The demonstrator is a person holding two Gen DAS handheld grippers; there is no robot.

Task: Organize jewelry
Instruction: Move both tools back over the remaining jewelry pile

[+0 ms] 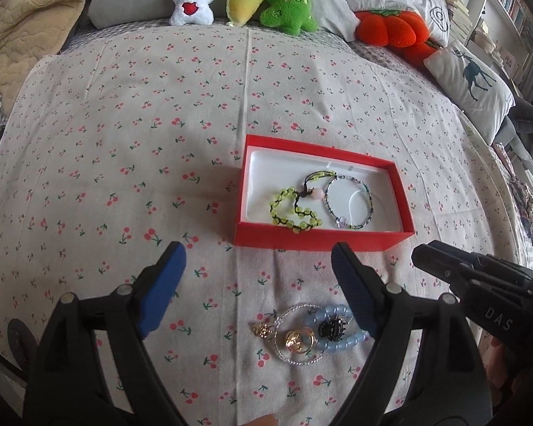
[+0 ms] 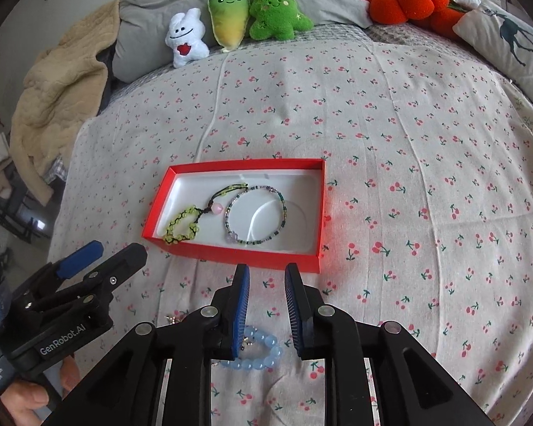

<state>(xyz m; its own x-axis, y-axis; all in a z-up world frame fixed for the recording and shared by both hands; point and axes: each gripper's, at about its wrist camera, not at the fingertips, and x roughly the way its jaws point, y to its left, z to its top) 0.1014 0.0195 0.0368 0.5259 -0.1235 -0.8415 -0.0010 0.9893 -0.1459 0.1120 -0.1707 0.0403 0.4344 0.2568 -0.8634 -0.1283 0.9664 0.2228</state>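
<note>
Red box (image 1: 323, 239) sits on the cherry-print sheet (image 1: 124, 142), lid off, white liner. Inside: green bead bracelet (image 1: 291, 209) beside a thin dark-beaded bracelet (image 1: 348, 200). Near its front wall, loose on the sheet: blue bead bracelet (image 2: 263, 353), clear bead ring (image 1: 298, 333), gold pieces (image 1: 298, 340). Left gripper (image 1: 259, 262) jaws wide apart, empty. Right gripper (image 2: 266, 284) jaws slightly parted, nothing gripped, above the blue bracelet.

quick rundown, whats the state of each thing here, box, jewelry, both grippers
red box: open, no lid on it
green bead bracelet: inside the box
dark seed-bead bracelet: inside the box, beside the green one
blue bead bracelet: loose on the sheet, outside the box
gold ring: in the loose pile, outside the box
left gripper: open, empty
right gripper: slightly open, empty
</note>
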